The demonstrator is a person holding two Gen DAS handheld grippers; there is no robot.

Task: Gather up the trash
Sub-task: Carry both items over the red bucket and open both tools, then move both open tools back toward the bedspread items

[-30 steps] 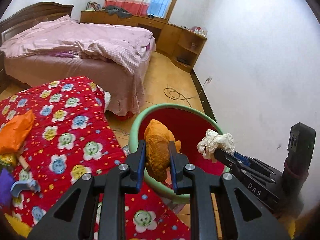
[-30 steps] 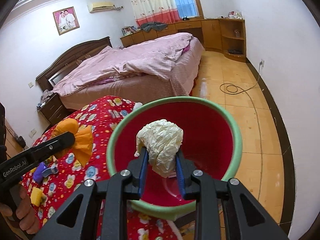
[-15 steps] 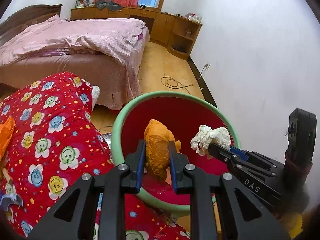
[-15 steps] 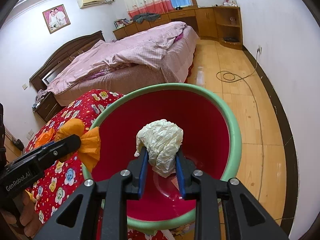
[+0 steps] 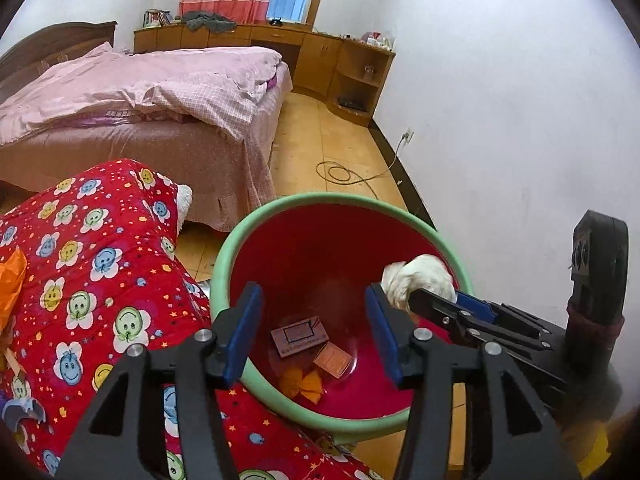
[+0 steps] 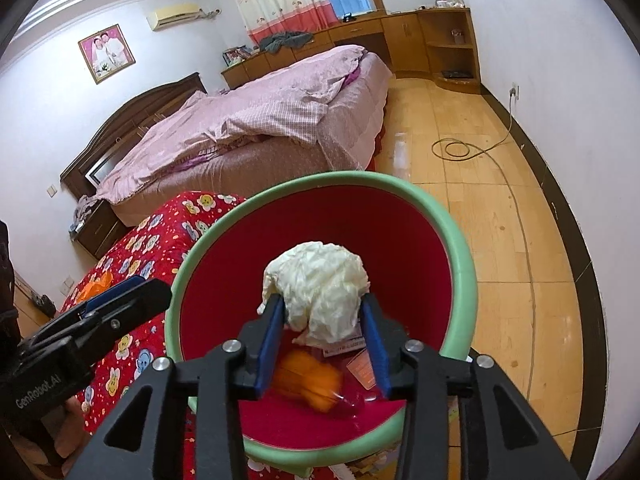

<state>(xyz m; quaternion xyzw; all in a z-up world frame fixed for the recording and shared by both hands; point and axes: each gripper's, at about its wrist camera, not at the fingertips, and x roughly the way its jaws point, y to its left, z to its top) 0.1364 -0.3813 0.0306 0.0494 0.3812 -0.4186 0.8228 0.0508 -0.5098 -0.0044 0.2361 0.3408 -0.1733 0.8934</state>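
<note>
A red bin with a green rim (image 5: 256, 220) (image 6: 464, 248) stands beside the red flowered quilt. My left gripper (image 5: 314, 330) is open and empty over the bin. The orange wrapper (image 5: 300, 384) (image 6: 306, 384) lies at the bin's bottom, blurred in the right wrist view, among small cardboard packets (image 5: 299, 336). My right gripper (image 6: 324, 344) hangs over the bin with its jaws parted wide; the crumpled white paper ball (image 6: 318, 290) (image 5: 416, 280) sits between the fingertips, looking loose. Whether it is still gripped I cannot tell.
The red flowered quilt (image 5: 92, 280) lies left of the bin with an orange scrap (image 5: 10, 284) and a grey item (image 5: 20, 412) on it. A pink bed (image 5: 140, 104) is behind. A cable coil (image 5: 340, 172) lies on the wooden floor. A white wall is on the right.
My left gripper has opened and the orange wrapper has dropped into the bin. My right gripper's jaws have widened around the white paper ball.
</note>
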